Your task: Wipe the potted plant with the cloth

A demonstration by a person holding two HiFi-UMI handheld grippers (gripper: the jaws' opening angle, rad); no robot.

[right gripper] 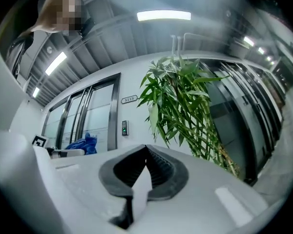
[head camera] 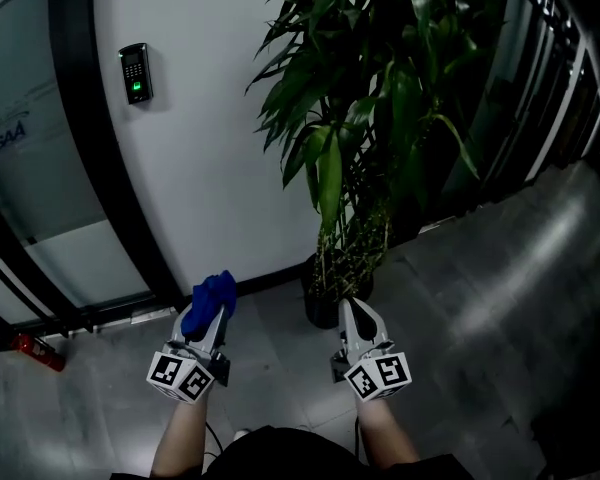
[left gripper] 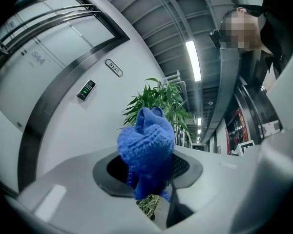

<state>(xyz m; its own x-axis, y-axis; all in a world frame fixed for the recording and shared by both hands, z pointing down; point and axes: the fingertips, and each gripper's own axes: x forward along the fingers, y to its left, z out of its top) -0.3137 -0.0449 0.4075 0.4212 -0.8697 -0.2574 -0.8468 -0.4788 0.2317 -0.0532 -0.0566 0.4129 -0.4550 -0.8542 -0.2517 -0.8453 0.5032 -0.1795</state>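
A tall leafy potted plant (head camera: 370, 98) stands in a dark pot (head camera: 325, 303) against the white wall; it also shows in the left gripper view as the plant (left gripper: 161, 99) and in the right gripper view as the plant (right gripper: 185, 106). My left gripper (head camera: 212, 303) is shut on a bunched blue cloth (head camera: 209, 301), which fills the jaws as the blue cloth (left gripper: 146, 147). It hangs left of the pot, apart from the leaves. My right gripper (head camera: 358, 316) is shut with nothing in it, just in front of the pot. The right gripper view shows the cloth (right gripper: 82, 144) at far left.
A keypad (head camera: 135, 73) is mounted on the white wall (head camera: 210, 148) left of the plant. A glass door with black frame (head camera: 90, 168) lies to the left, dark panels (head camera: 570, 98) to the right. A red object (head camera: 35, 351) lies on the grey tiled floor (head camera: 480, 308).
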